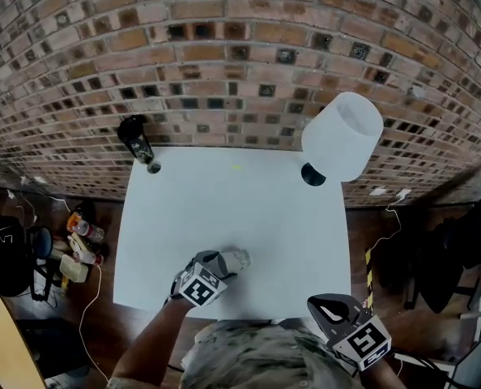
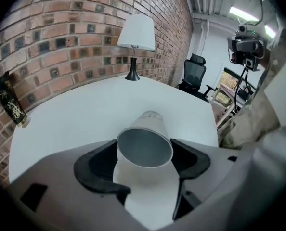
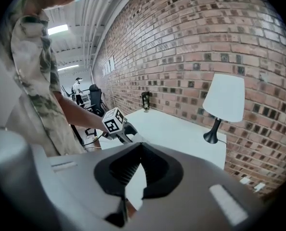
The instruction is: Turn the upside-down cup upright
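While the right claw (image 3: 132, 177) hangs closed, the left claw (image 2: 143, 166) clamps the tipped cup (image 2: 150, 125).

Table (image 1: 224, 209) middle open, lamp (image 1: 342, 136), bottle (image 1: 134, 140) at back corners, cup (image 1: 234, 259) front

Pale cup (image 2: 144, 146), tipped sideways, mouth showing, seemingly gripped between jaws

Table (image 1: 224, 209) backs onto the brick wall (image 1: 224, 55), with the lamp (image 1: 342, 136) on its far right corner and a canister (image 1: 135, 140) on its far left corner. Cup (image 1: 234, 259) is near the table's front edge, between the left tool (image 1: 224, 264) jaws, mouth toward the person. Right tool (image 1: 328, 308) is off the front right corner; bottles (image 1: 83, 237) on the floor left of the table.
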